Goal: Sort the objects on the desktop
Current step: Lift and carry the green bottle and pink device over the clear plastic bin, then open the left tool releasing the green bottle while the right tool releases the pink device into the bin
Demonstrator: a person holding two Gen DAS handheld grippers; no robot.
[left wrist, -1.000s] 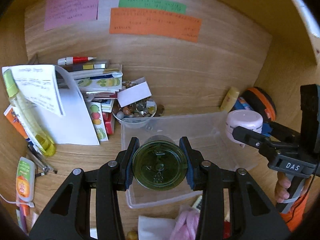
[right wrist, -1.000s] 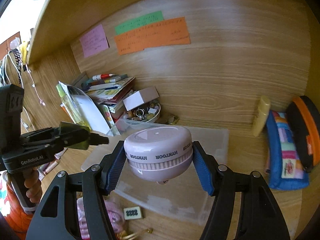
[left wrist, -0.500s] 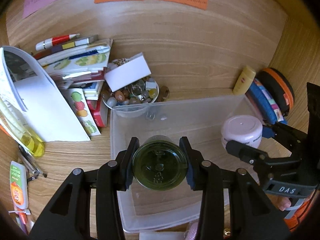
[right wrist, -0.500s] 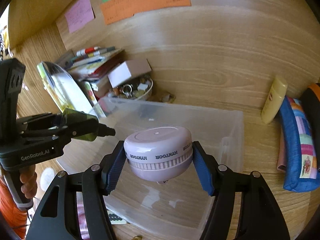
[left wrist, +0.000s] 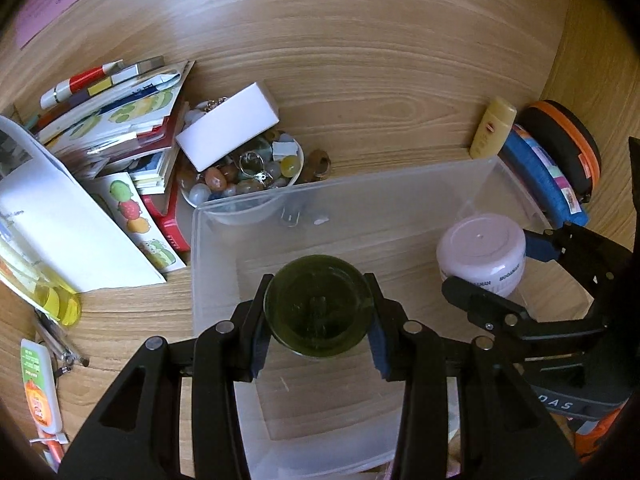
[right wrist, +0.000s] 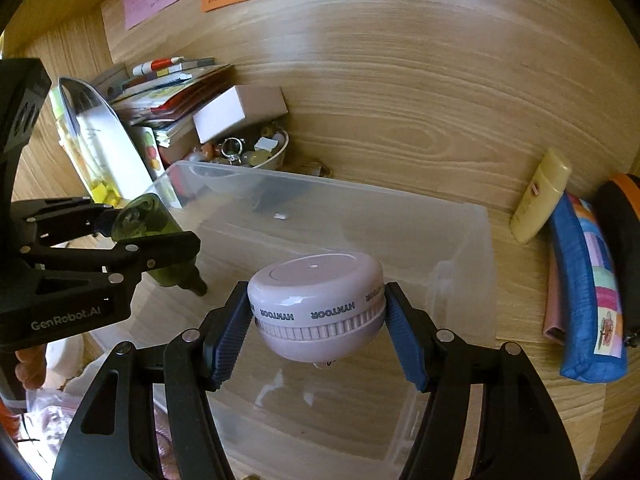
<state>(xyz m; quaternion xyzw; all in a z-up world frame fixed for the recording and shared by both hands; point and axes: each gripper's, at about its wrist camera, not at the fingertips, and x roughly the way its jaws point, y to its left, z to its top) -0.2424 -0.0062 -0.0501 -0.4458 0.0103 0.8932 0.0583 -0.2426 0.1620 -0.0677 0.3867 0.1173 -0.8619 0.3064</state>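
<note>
My left gripper (left wrist: pixel 318 314) is shut on a dark green bottle (left wrist: pixel 319 311), held bottom-up over the left part of a clear plastic bin (left wrist: pixel 208 216). The bottle also shows in the right wrist view (right wrist: pixel 154 232), neck pointing down into the bin (right wrist: pixel 472 216). My right gripper (right wrist: pixel 318 322) is shut on a round pale pink jar (right wrist: pixel 316 304) marked HYNTOOR, held over the bin's right part. The jar shows in the left wrist view (left wrist: pixel 482 252) between the right gripper's fingers.
A bowl of beads and rings (left wrist: pixel 244 176) with a white box (left wrist: pixel 228 128) on it sits behind the bin. Stacked books and papers (left wrist: pixel 100 128) lie at left. A yellow tube (right wrist: pixel 540 196), a blue pouch (right wrist: pixel 588 292) and an orange-rimmed case (left wrist: pixel 568 140) lie at right.
Both grippers have moved forward and down over the bin, each holding its object. The bottle and jar now sit lower, inside the bin's outline.
</note>
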